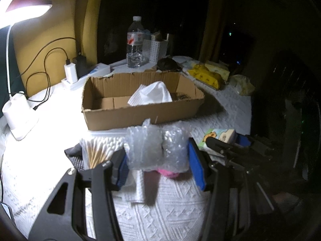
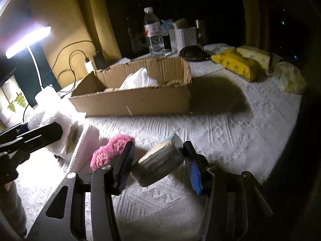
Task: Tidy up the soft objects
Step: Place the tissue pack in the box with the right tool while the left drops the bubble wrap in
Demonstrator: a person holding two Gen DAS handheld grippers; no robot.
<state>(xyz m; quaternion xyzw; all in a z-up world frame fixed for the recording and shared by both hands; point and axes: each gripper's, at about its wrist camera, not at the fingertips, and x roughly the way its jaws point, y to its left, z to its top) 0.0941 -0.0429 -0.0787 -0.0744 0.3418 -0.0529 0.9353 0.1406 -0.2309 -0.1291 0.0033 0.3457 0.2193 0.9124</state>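
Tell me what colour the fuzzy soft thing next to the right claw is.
Pink, with a flower-like texture: the fuzzy pink soft pad, clearest in the right wrist view.

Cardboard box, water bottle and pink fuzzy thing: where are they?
Cardboard box [image 2: 140, 102]: right wrist view, front wall.
Water bottle [image 1: 134, 46]: left wrist view, clear body under the label.
Pink fuzzy thing [image 2: 109, 152]: right wrist view, its middle.
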